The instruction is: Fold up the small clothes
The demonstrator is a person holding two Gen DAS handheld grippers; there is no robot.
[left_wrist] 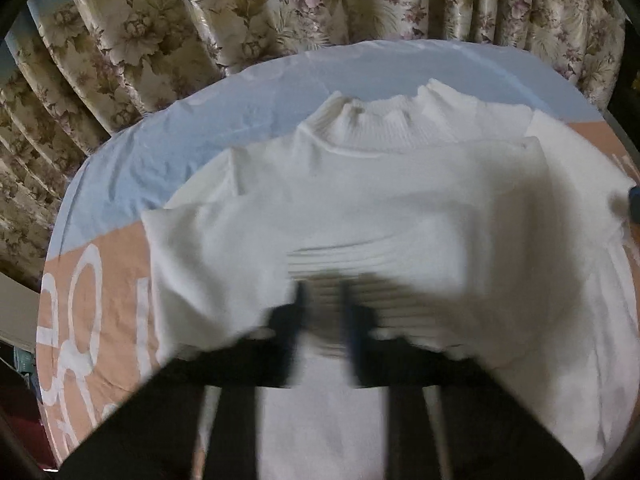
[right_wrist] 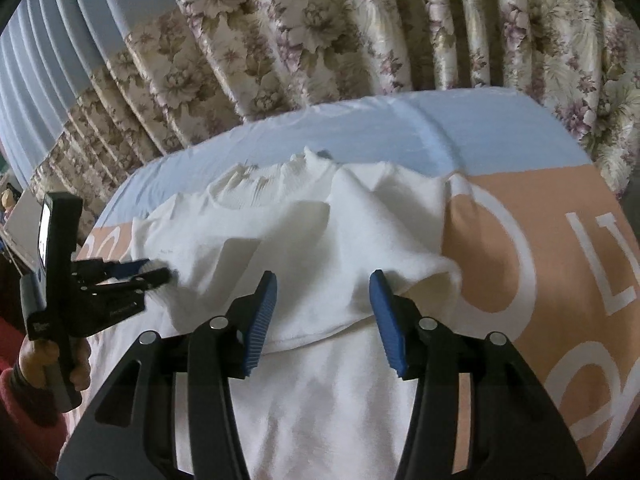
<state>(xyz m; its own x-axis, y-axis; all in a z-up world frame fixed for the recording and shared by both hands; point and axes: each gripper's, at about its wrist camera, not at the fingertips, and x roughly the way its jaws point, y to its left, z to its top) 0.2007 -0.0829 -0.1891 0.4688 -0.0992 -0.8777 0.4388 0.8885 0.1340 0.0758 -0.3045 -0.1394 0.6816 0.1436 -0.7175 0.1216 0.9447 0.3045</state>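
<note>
A small white sweater (left_wrist: 380, 208) with a ribbed collar (left_wrist: 384, 128) lies on a bed cover. My left gripper (left_wrist: 322, 304) is blurred; its fingers stand close together on a ribbed fold of the sweater, the cuff or hem. In the right wrist view the left gripper (right_wrist: 160, 272) pinches the sweater's (right_wrist: 320, 240) left side. My right gripper (right_wrist: 322, 280) is open, blue pads (right_wrist: 262, 316) wide apart, just above a folded-over edge of the sweater, holding nothing.
The bed cover (right_wrist: 540, 280) is peach with large white letters and pale blue (left_wrist: 168, 160) at the far side. Floral curtains (right_wrist: 360, 40) hang close behind the bed. A hand in a red sleeve (right_wrist: 36, 364) holds the left gripper.
</note>
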